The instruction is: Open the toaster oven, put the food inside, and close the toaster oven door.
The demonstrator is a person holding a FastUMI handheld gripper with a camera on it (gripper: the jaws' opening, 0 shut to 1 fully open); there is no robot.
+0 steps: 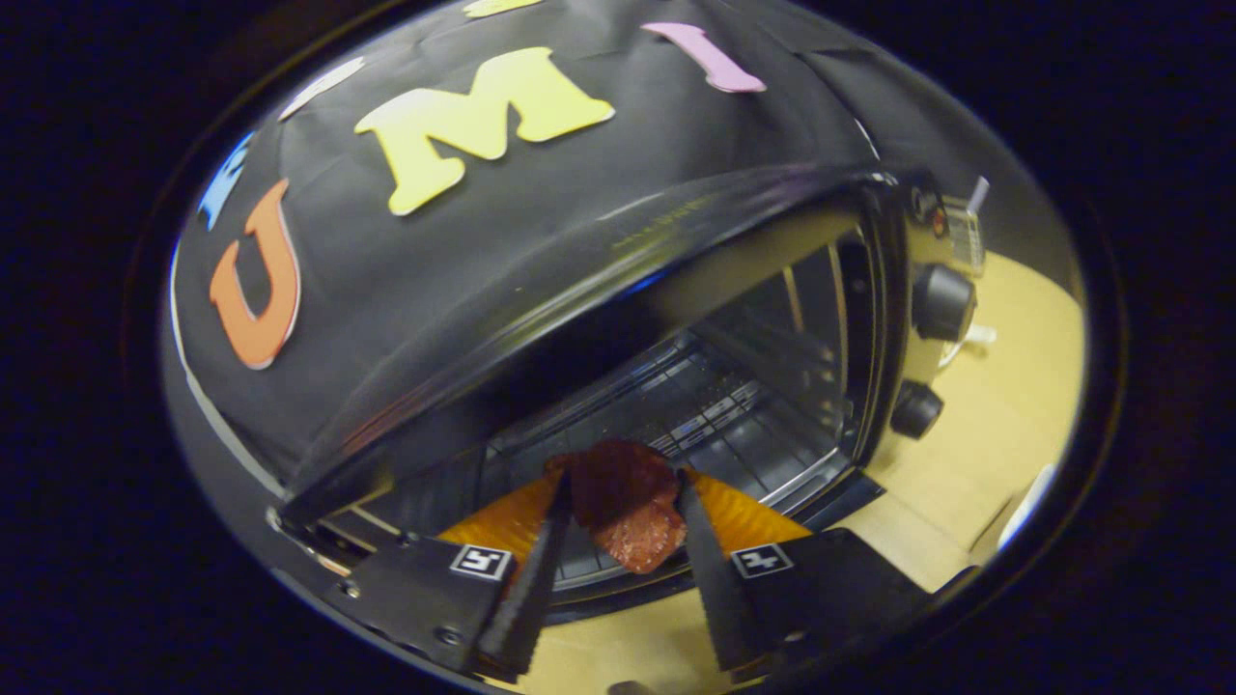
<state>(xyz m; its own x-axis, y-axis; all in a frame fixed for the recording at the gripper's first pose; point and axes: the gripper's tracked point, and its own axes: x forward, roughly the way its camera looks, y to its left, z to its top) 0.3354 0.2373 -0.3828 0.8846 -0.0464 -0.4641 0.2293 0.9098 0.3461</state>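
In the gripper view, a reddish-brown piece of food [626, 512] is held between the two fingers of the tongs [621, 483]. The fingers are closed partway, both pressing on the food's sides, so that it is gripped and carried rather than resting on anything.

Just ahead of the fingers stands the oven [676, 319], a dark toaster oven on a pale wooden bench [1004, 425]. Its cavity is open, and the wire rack [715, 425] inside can be seen beyond the food. The door itself cannot be made out with certainty; a dark edge [618, 589] below the fingers may be part of it. Two round knobs [941, 301] are seen on the oven's right side, one above the other.

The step in hand is judged to be the second one: the oven has been opened and the food is being brought to the mouth of the cavity, over the front of the rack. The next move would call for the food to be carried further in, lowered onto the rack and released by opening the fingers. The tongs would then have to be drawn clear before the door could be shut.

A faint line of lettering runs along the oven's top front edge, but it is too blurred to be read. Square black-and-white markers are fixed on the bodies of both fingers.
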